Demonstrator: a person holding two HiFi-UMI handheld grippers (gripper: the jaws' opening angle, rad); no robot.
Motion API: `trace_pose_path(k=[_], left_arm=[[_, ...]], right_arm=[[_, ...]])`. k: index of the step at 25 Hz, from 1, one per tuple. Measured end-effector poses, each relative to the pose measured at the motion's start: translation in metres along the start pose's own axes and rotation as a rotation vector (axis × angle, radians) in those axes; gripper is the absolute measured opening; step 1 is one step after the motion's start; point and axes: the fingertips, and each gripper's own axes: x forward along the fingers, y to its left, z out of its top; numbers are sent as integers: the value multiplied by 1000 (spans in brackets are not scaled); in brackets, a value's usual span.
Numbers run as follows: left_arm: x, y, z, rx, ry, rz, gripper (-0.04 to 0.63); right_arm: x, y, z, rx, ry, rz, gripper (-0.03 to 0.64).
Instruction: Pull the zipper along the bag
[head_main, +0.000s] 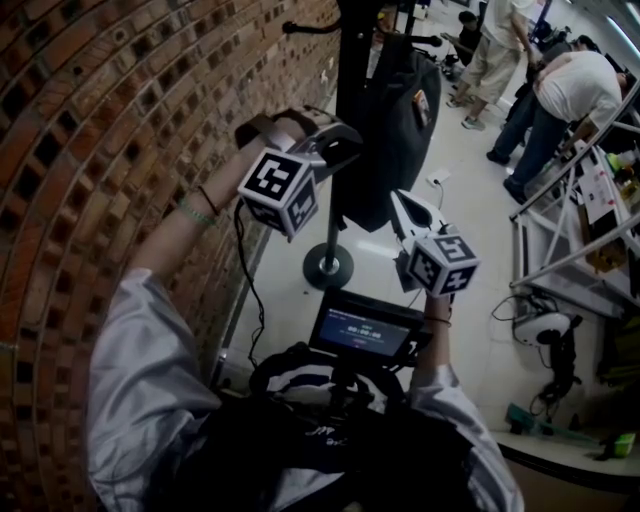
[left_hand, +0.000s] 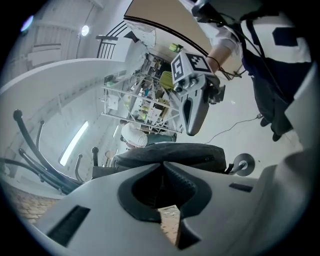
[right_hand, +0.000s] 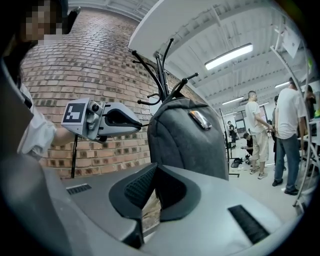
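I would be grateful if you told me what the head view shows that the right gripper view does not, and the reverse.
Only the head view: the coat stand's round base on the floor and the screen at the person's chest. Only the right gripper view: the ceiling light, and the right gripper seen along its jaws, which are together with nothing between them. Both: the hanging dark bag, the left gripper close beside it, the brick wall and people standing beyond.
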Motion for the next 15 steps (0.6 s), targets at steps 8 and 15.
trace_pose_path(k=[8, 15], left_arm=[[3, -25, 0, -15, 3, -32, 23], [3, -35, 3, -66, -5, -49, 24]], right_arm=[[3, -3, -12, 17, 20, 10, 0], [4, -4, -17, 30, 30, 10, 0]])
